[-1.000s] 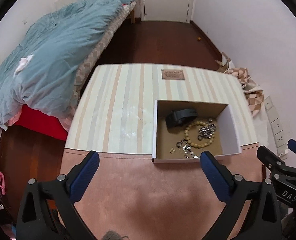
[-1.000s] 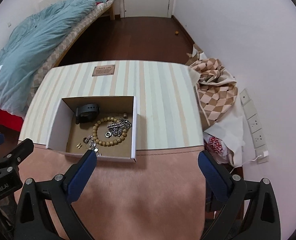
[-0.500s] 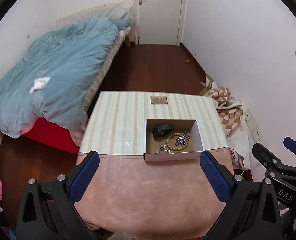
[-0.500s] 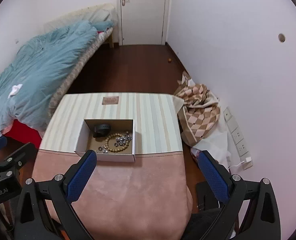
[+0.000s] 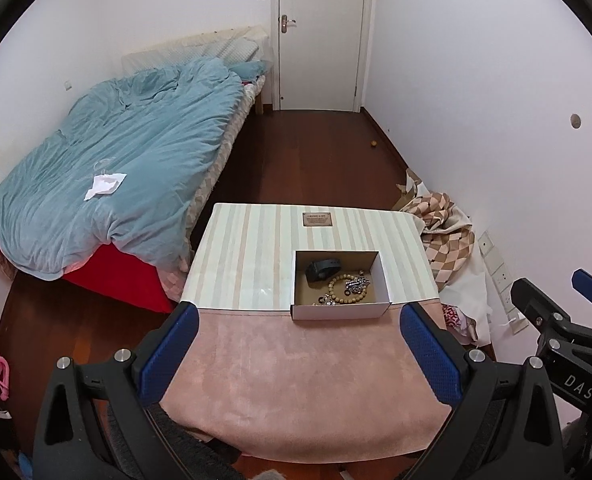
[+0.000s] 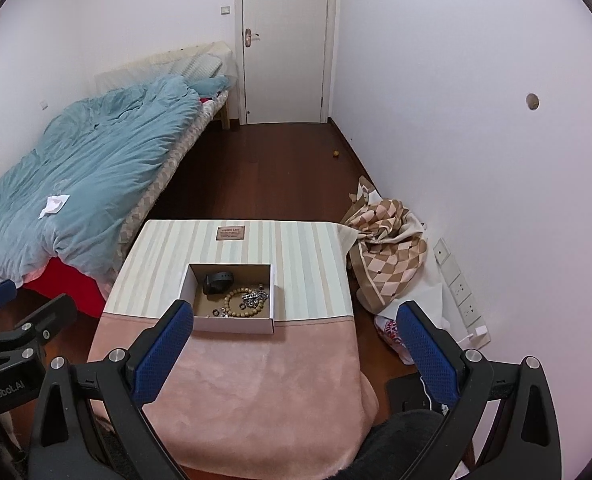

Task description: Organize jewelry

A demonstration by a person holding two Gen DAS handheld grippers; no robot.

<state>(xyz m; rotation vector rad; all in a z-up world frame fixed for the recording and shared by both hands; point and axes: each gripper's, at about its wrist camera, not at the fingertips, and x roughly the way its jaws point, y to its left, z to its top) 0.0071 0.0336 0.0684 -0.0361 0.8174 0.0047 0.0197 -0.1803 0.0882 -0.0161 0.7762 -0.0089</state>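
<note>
Both grippers, left gripper (image 5: 299,354) and right gripper (image 6: 296,354), had pulled back high above the bench (image 5: 256,248), fingers apart and empty, leaving the jewelry box (image 5: 340,312) clear.

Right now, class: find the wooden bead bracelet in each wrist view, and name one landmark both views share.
Left wrist view: bead bracelet right of centre, inside the open box.
Right wrist view: bead bracelet left of centre, in the same box.
Shared landmark: the white door at the far end.

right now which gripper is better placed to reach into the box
Left, marginally. The box sits nearly centred between the open left gripper; in the right wrist view it lies left of the open right gripper. Both are well back.
</note>
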